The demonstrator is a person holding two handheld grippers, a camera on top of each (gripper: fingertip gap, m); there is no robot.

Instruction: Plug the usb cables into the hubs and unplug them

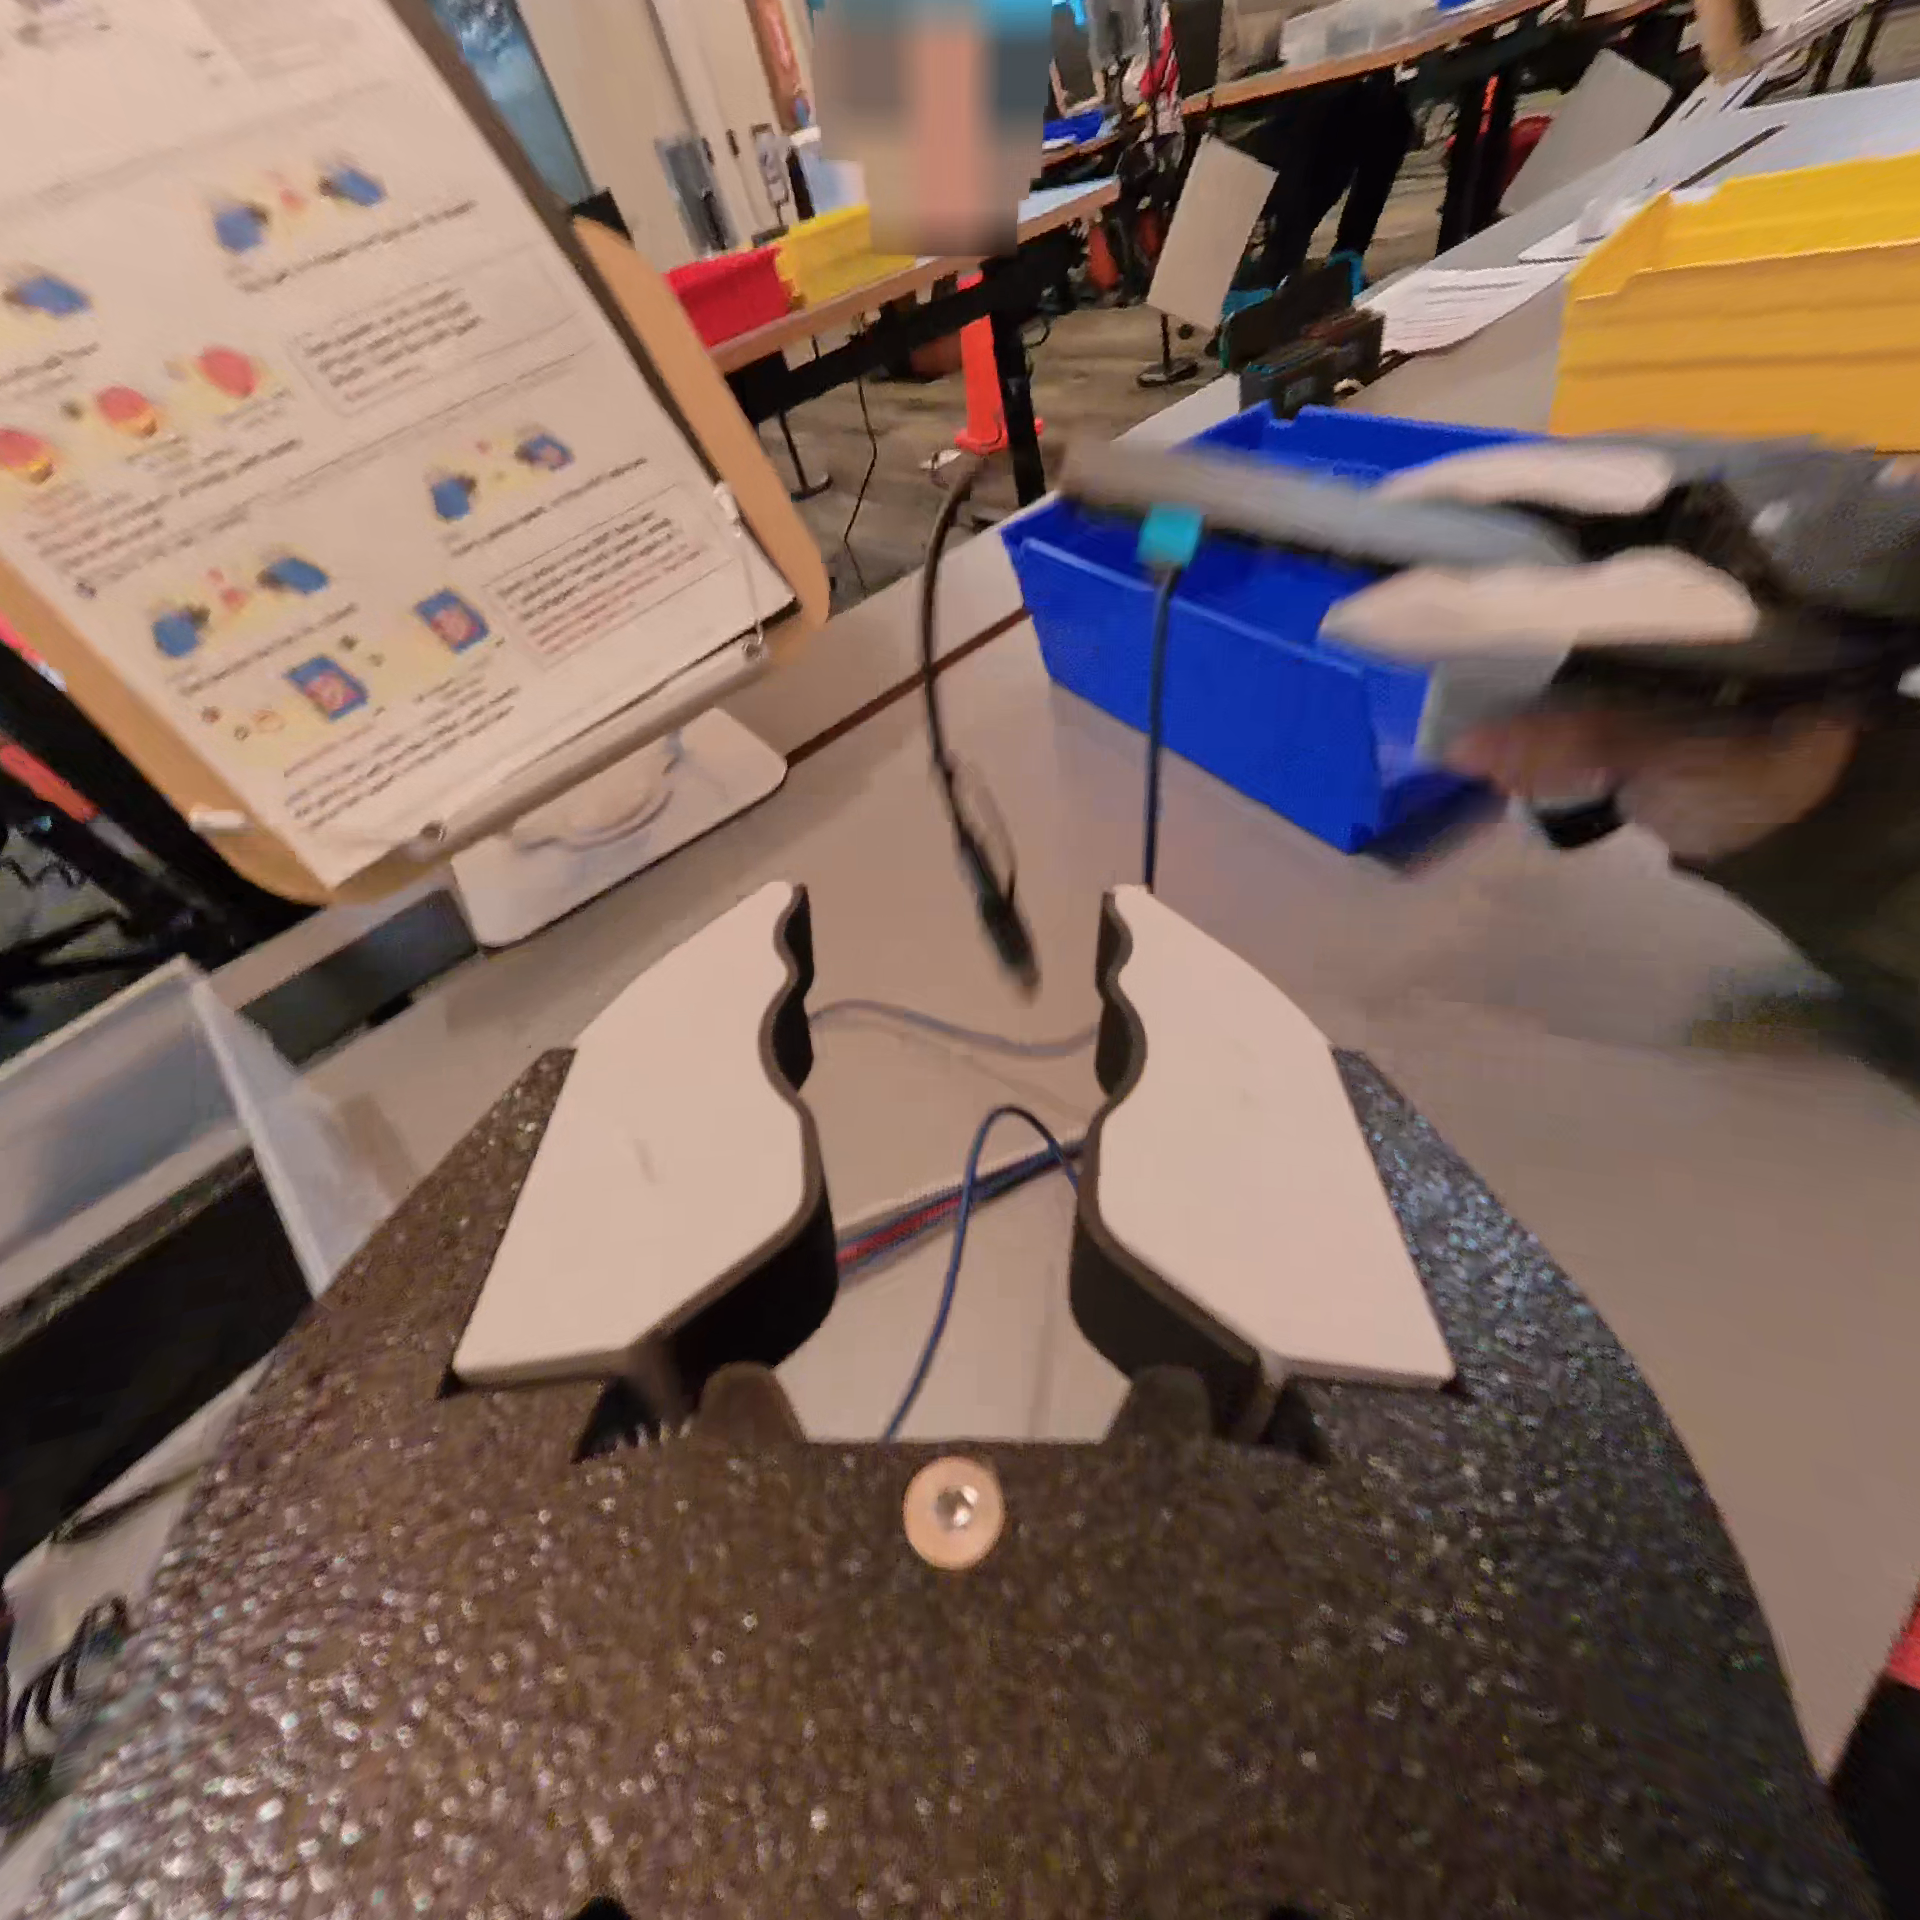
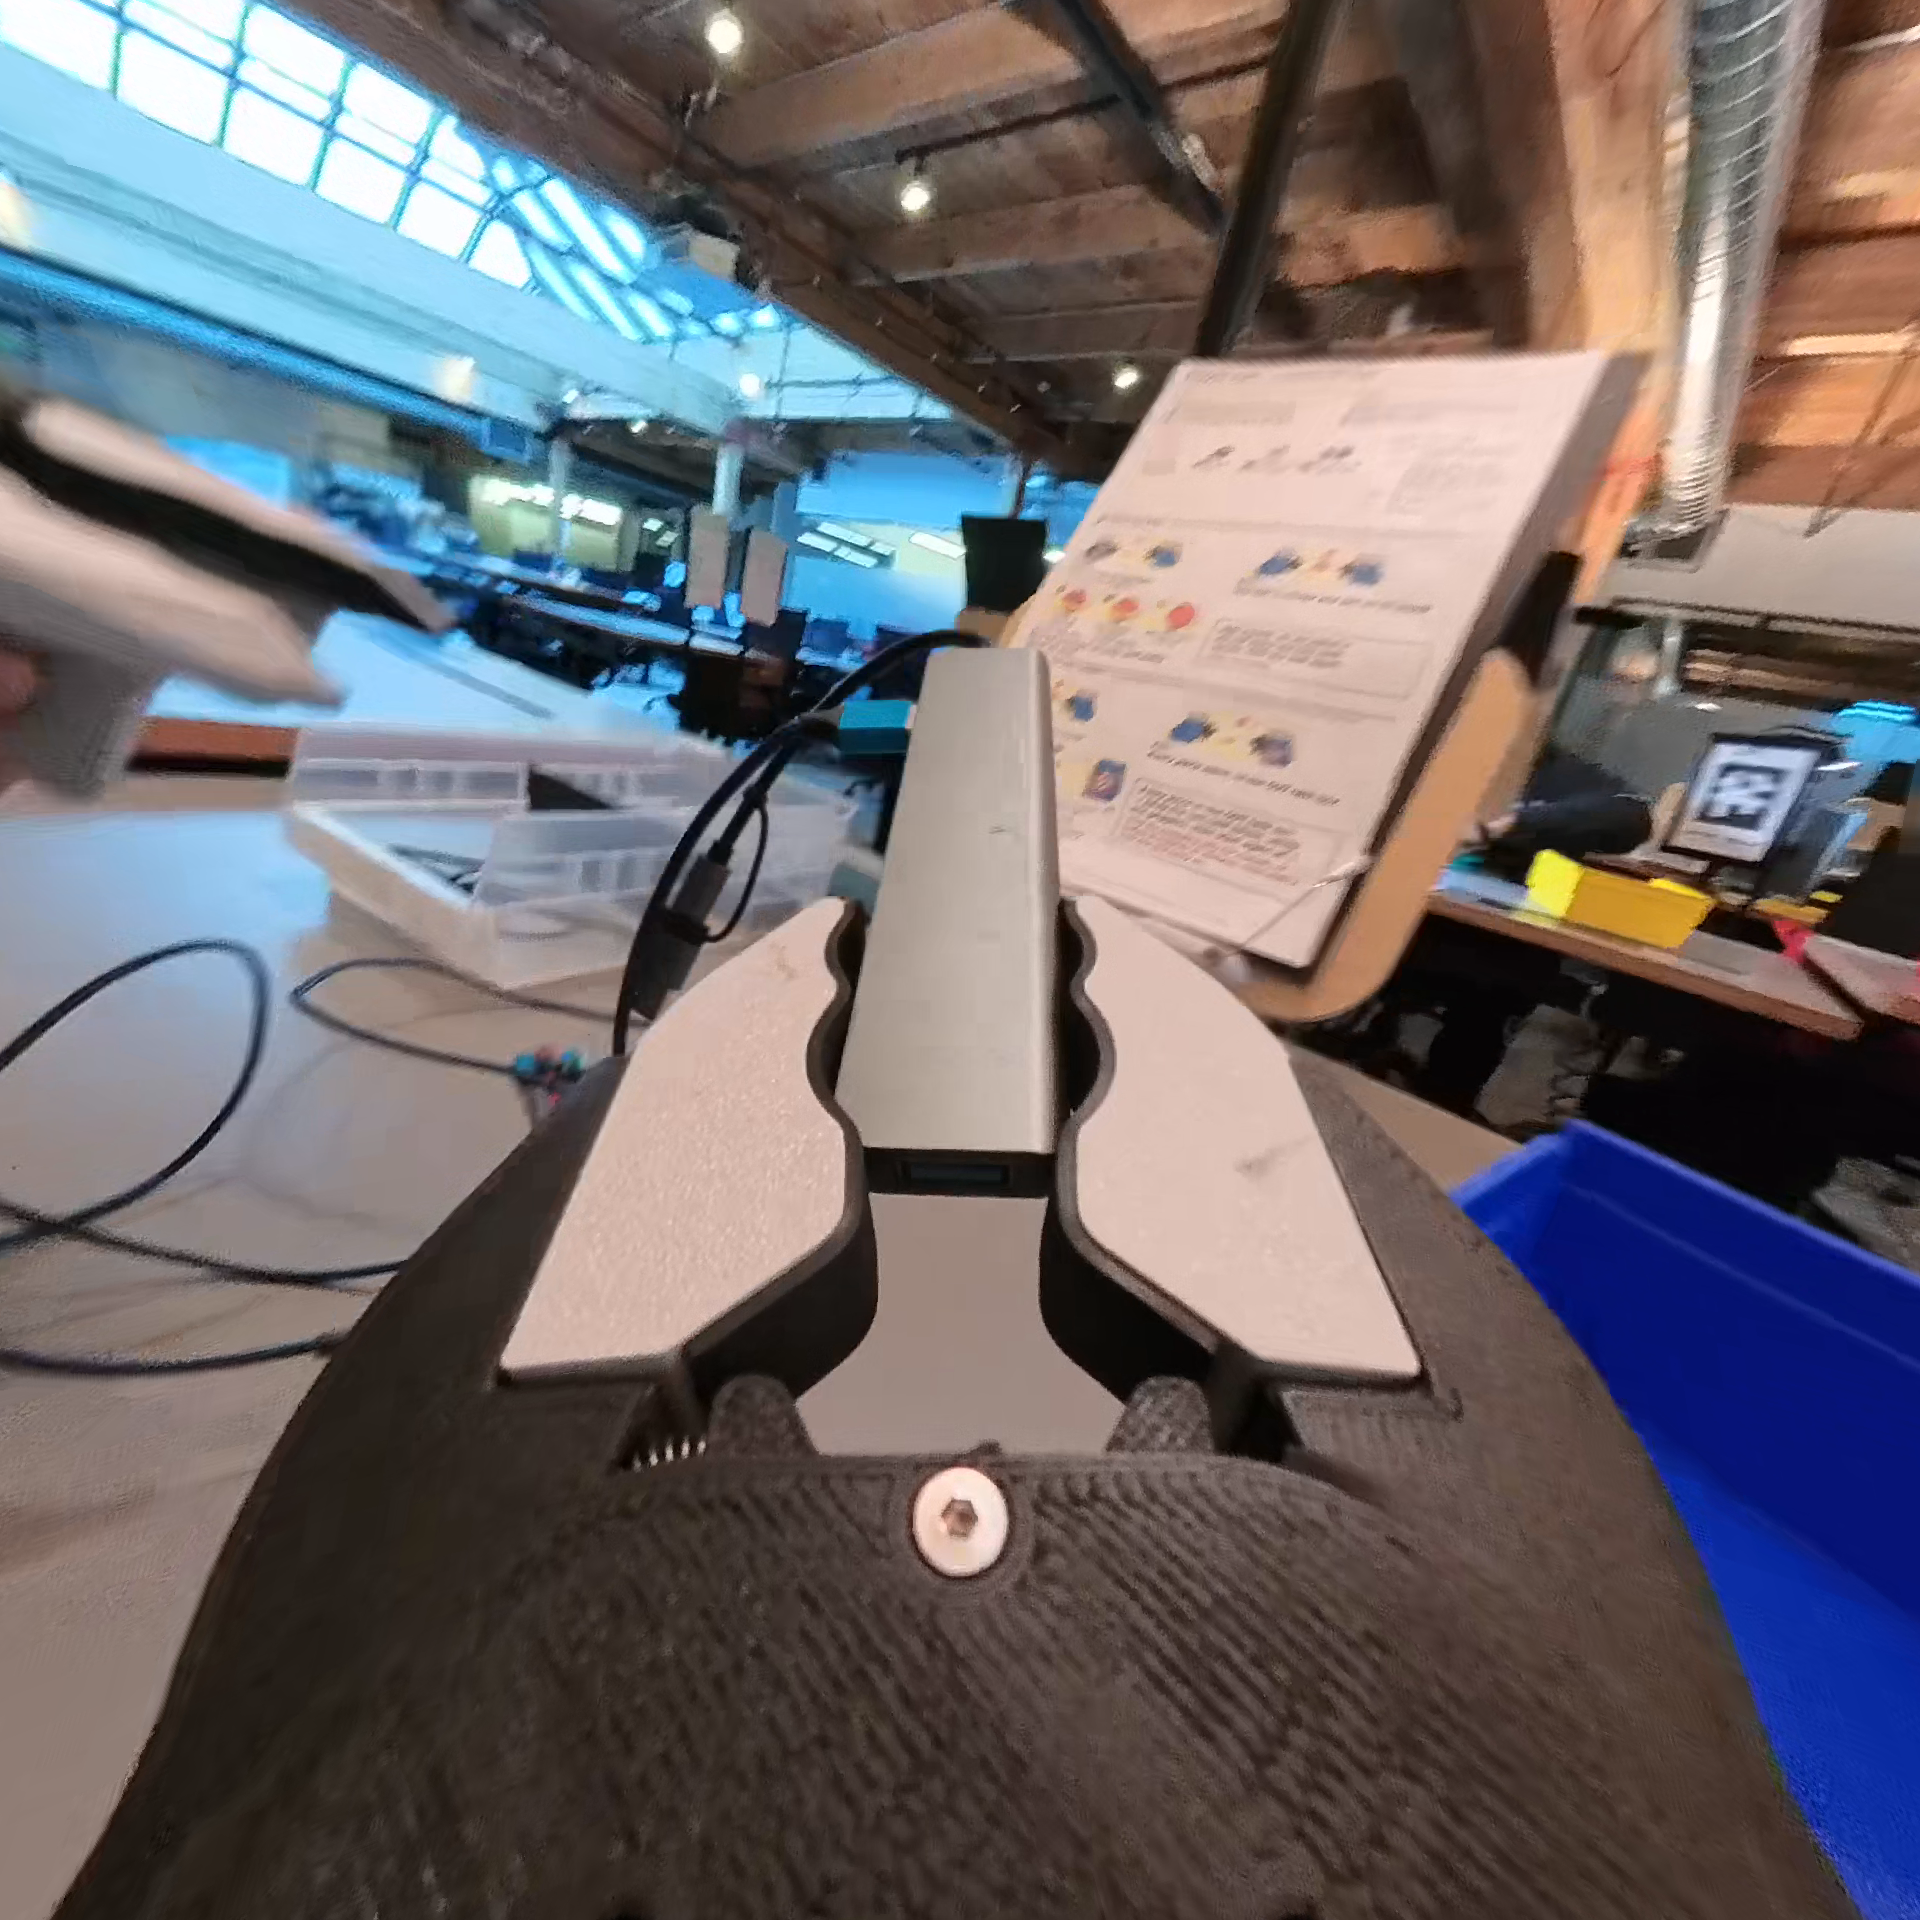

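The right gripper (image 2: 961,1023) clamped the hub (image 2: 971,894) aloft above the table (image 1: 1455,1039), teal plug (image 1: 1169,535) seated, while the left gripper (image 1: 951,997) hung spread and empty, best pinching that plug squarely, pulling straight.

— We see a grey hub (image 2: 961,904) with a teal plug (image 2: 871,725) in its side, and a solid blue bin (image 1: 1226,634) just behind it.

— Beside that bin we see a yellow bin (image 1: 1745,301); the cables (image 1: 951,1210) are blue and red-blue braided.
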